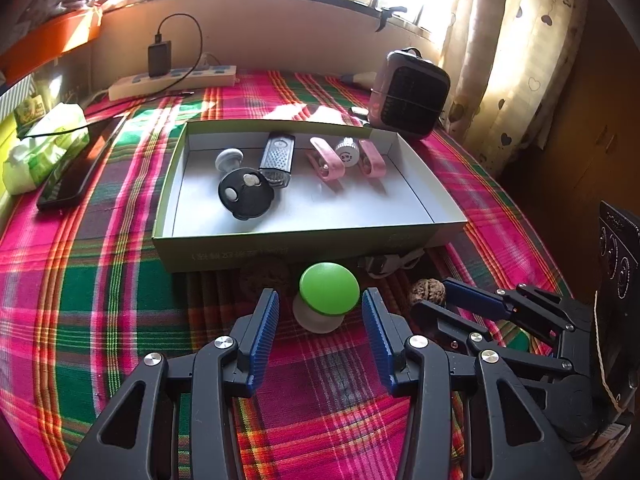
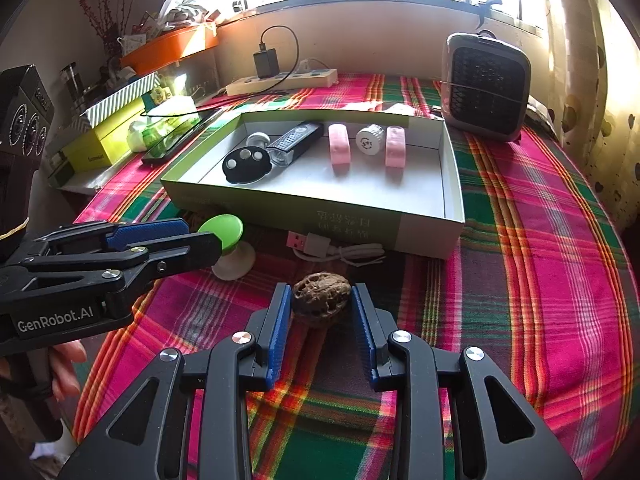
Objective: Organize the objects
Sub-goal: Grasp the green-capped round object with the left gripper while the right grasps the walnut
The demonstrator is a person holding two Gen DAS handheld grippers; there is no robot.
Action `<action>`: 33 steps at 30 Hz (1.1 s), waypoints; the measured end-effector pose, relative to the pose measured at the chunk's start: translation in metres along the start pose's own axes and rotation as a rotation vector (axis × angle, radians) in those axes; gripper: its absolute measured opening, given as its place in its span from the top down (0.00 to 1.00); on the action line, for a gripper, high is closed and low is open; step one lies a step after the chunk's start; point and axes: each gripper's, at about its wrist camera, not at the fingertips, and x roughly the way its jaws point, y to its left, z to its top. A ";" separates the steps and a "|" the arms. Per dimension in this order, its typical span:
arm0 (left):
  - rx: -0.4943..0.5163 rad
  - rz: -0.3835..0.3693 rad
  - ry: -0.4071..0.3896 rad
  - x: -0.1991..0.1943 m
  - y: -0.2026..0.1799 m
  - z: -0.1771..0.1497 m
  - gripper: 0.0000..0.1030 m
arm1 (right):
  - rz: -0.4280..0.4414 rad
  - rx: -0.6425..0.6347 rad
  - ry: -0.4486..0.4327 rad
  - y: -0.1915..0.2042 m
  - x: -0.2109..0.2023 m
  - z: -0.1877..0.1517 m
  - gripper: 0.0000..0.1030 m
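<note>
walnut and mushroom knob waiting at the box front

blue ribbed pads of my right gripper (image 2: 320, 312) are flanking a wrinkled brown walnut (image 2: 321, 299) on the plaid cloth (image 2: 540, 280); whether they are pressing it, i cannot tell. i am holding my left gripper (image 1: 320, 312) released, its pads apart from a green-capped, white-stemmed mushroom knob (image 1: 326, 296) just before the open box (image 2: 454, 184). "genrobot.ai" is showing on the left gripper's side; the box's printed characters are staying unreadable.
</note>
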 end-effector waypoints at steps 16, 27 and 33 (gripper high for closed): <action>0.030 0.073 0.036 0.024 -0.018 0.007 0.59 | 0.009 0.020 -0.004 -0.014 -0.004 -0.003 0.69; 0.006 0.080 0.033 0.027 -0.018 0.008 0.59 | 0.014 0.023 -0.001 -0.014 -0.003 -0.003 0.69; -0.007 0.093 0.033 0.028 -0.015 0.008 0.70 | 0.017 0.022 -0.001 -0.014 -0.003 -0.004 0.69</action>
